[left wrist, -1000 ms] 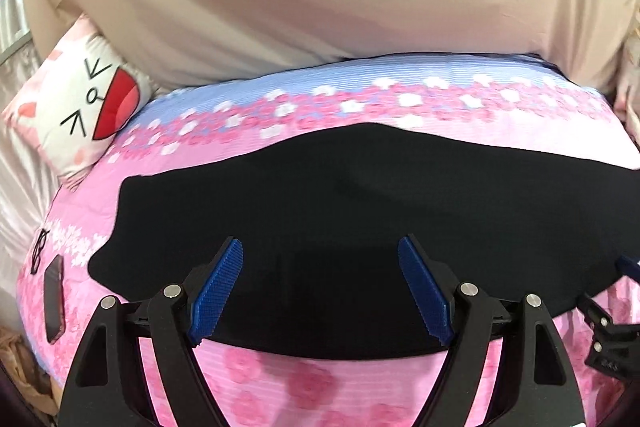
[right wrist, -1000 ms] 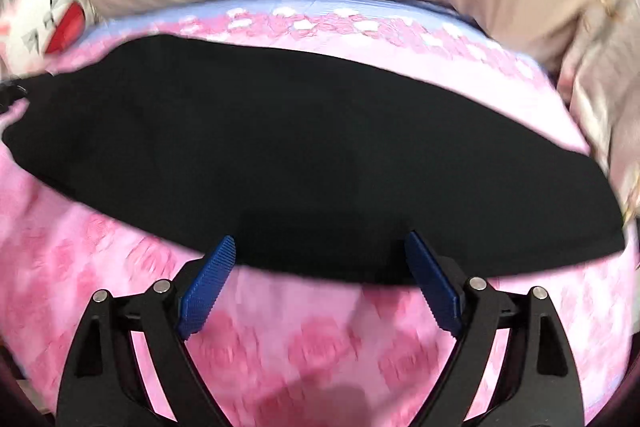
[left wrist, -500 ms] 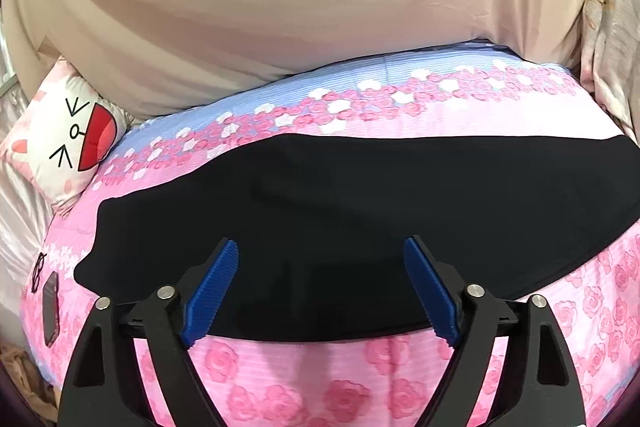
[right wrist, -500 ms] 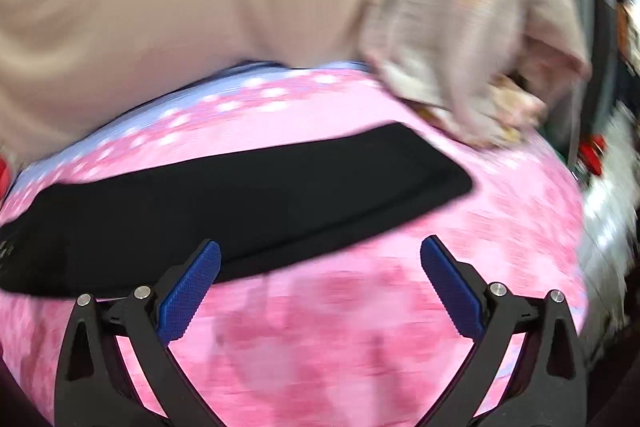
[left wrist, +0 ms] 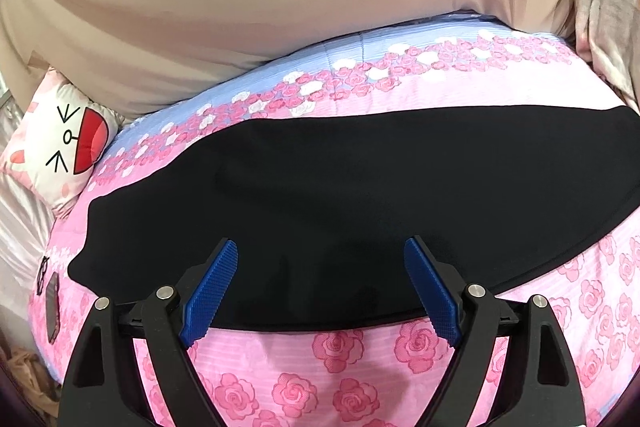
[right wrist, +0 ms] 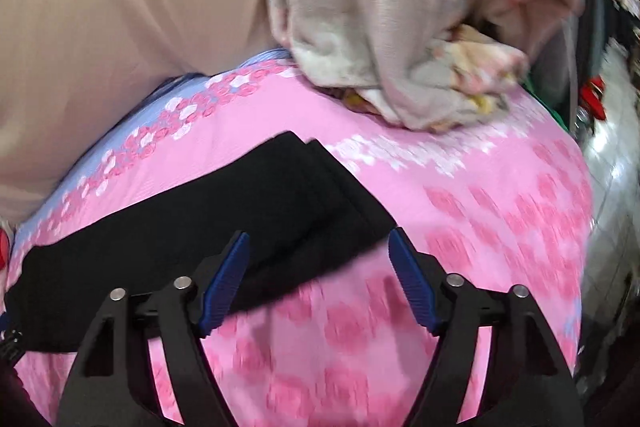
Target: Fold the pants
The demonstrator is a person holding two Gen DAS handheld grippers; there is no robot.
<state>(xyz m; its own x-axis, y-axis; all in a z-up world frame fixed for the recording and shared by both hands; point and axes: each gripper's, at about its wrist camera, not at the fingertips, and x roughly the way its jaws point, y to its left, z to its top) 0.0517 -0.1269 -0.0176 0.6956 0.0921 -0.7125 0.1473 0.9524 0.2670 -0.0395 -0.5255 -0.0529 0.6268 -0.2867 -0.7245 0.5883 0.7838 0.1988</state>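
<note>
Black pants (left wrist: 340, 203) lie flat in a long band across a pink rose-print bedspread (left wrist: 340, 367). My left gripper (left wrist: 322, 287) is open and empty, hovering over the near edge of the pants around their middle. In the right wrist view the pants (right wrist: 240, 211) show their right end, with two stacked layers at the corner. My right gripper (right wrist: 318, 275) is open and empty, just above the near right corner of the pants. This view is blurred by motion.
A beige curtain (left wrist: 280, 7) hangs behind the bed. A cat-face pillow (left wrist: 60, 143) lies at the far left. A phone (left wrist: 52, 303) and glasses sit at the left bed edge. A crumpled beige blanket (right wrist: 400, 39) is piled at the far right of the bed.
My right gripper has swung to the right along the pants, from their middle to their right end. My left gripper has pulled back a little and stays over the near edge.
</note>
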